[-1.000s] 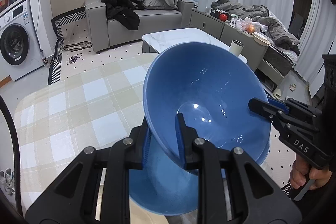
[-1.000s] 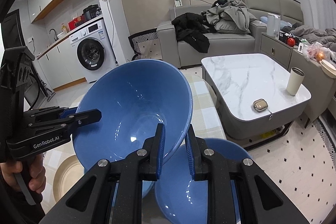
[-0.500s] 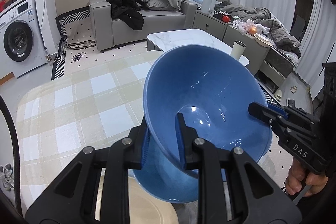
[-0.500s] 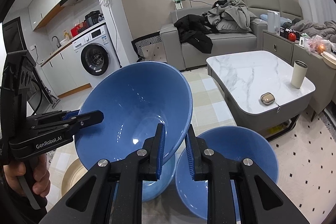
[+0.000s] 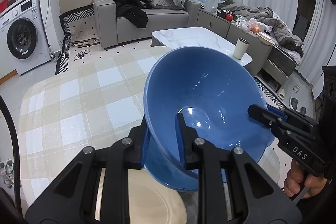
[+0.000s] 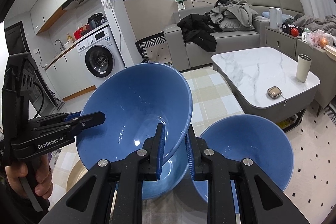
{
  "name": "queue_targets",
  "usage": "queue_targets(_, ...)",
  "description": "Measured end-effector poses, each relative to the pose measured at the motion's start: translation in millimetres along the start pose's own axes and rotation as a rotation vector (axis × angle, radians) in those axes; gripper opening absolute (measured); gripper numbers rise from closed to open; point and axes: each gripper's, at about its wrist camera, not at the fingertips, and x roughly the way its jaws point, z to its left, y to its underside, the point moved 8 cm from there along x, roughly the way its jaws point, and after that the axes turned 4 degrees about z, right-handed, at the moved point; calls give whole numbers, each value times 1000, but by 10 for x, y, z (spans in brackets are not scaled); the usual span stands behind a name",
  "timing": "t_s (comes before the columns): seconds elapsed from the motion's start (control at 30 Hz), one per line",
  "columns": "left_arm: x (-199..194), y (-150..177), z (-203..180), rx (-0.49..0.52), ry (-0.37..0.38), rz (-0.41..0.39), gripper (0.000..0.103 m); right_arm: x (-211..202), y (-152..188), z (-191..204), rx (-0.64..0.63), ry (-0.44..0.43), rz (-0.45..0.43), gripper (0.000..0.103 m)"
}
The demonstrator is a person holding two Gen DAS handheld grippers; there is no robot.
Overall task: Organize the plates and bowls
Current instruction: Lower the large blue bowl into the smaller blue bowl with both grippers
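You hold the glazed blue bowl [image 5: 201,102] by opposite rims, both tongs [image 5: 163,140] [image 6: 175,147] clenched on it; slippery, breakable ceramic.

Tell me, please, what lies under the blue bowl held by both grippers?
Under the held blue bowl sits another blue bowl; a beige plate lies beside it. The tablecloth beneath is covered.

Behind the checked tablecloth [image 5: 73,102], a grey sofa [image 6: 222,43] heaped with clothes [image 6: 231,12], a washer [image 6: 98,58] at the left, and a marble coffee table [image 6: 262,68] bearing a cup [image 6: 303,67] and a small case [image 6: 274,92].
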Motion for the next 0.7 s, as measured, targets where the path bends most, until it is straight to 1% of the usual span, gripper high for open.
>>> queue_targets(0.23, 28, 148, 60, -3, -10, 12, 19, 57, 156, 35, 1, -9, 14, 20)
queue_targets(0.43, 81, 189, 54, -7, -13, 19, 19, 85, 308, 60, -2, -14, 30, 20)
queue_targets(0.7, 175, 286, 83, -7, -21, 31, 19, 122, 362, 62, -7, -11, 27, 20)
